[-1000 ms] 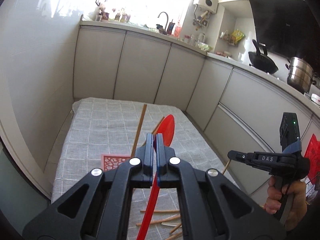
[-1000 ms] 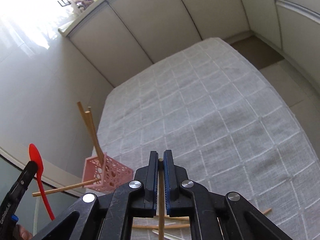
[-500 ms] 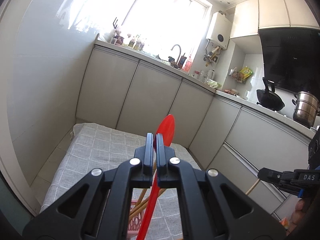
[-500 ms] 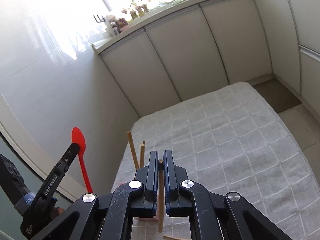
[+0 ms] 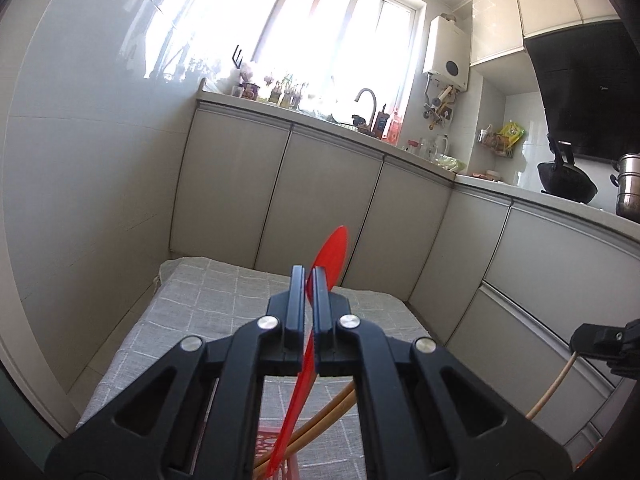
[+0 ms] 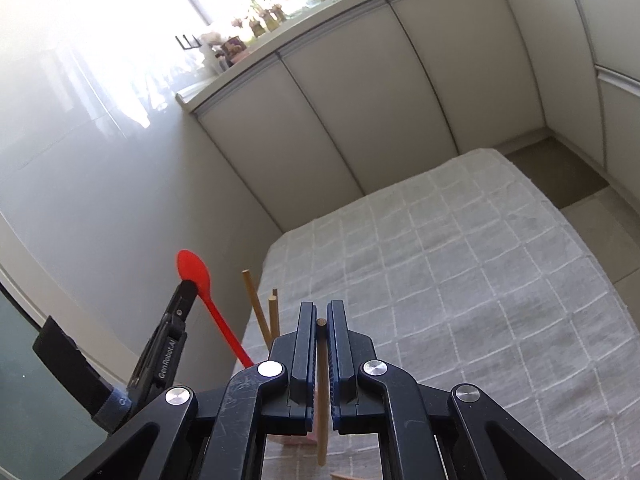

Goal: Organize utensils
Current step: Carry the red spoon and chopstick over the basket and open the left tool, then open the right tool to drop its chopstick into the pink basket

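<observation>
Left wrist view shows the left gripper clamped on one red spoon, whose bowl rises past the fingertips while its handle runs down between the jaws and out of sight at the bottom edge. Below the gripper body, a pink basket is mostly hidden; only a strip of its perforated rim shows, with two wooden chopsticks curving across it, their ends covered. At the far right, the right gripper is cut off by the frame edge, and one pale chopstick hangs down from it.

Right wrist view has the right gripper closed on that single chopstick, held upright, its top end just at the fingertips and its lower end hanging over the grey checked cloth on the table. Three more stick tips stand up to the left of the jaws; what holds them is hidden behind the gripper, apart from a sliver of pink. Farther left, the other gripper and the spoon appear against the wall. A tan fragment at the bottom edge is too cut off to identify. Small items on the far counter are blown out by window light.
</observation>
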`<state>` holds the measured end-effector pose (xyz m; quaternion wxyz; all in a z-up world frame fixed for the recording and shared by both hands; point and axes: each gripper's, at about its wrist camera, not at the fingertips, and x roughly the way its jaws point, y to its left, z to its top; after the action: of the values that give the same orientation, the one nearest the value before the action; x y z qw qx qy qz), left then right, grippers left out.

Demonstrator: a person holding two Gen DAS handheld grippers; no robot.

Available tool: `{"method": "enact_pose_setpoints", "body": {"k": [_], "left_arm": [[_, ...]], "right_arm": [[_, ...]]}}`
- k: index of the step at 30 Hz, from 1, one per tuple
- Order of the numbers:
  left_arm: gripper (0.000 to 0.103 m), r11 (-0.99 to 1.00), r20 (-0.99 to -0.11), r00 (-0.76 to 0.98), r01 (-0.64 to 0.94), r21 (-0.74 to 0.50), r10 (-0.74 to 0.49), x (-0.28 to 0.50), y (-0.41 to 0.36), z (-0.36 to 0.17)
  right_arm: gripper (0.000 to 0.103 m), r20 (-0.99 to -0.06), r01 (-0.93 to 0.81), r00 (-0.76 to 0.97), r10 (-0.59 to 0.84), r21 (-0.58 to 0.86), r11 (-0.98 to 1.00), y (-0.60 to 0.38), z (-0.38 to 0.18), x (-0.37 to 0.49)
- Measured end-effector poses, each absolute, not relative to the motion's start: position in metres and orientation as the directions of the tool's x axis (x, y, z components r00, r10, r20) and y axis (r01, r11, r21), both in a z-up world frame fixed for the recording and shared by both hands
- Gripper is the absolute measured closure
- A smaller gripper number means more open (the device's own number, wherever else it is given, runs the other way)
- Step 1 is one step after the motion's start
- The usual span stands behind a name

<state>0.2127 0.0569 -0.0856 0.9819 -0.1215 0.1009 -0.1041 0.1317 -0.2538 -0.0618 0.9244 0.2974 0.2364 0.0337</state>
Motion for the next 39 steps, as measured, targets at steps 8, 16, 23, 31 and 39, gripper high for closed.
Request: {"method": "enact_pose_setpoints", "body": {"k": [8,16,23,31,39], "left_arm": [[0.099,0.951,-0.207,0.948,0.191,-0.243,-0.243,0.213,0.059,-0.085],[0.064,0.947,-0.310,0.910,0.203,-0.249,-0.276,0.213,0.058,-0.078],[0.046,0.936,-0.383,0.861,0.256,-0.241,-0.334,0.194,0.052,-0.053],[0.024,0.930,-0.443,0.821,0.272,-0.249,-0.359,0.161,0.071,-0.033],[0.018,0.951,-0.522,0.802,0.182,-0.252,-0.292,0.148,0.106,-0.036]], "right_arm": [[0.099,-0.418,0.080,0.885,0.205,0.569,0.818,-0.253,-0.062,0.130],[0.099,-0.400,0.066,0.893,0.206,0.569,0.820,-0.250,-0.058,0.129],[0.099,-0.341,0.031,0.919,0.196,0.558,0.829,-0.248,-0.036,0.116],[0.099,-0.257,-0.014,0.947,0.193,0.567,0.824,-0.247,-0.011,0.106],[0.099,-0.224,-0.040,0.956,0.191,0.545,0.837,-0.230,-0.001,0.121]]}}
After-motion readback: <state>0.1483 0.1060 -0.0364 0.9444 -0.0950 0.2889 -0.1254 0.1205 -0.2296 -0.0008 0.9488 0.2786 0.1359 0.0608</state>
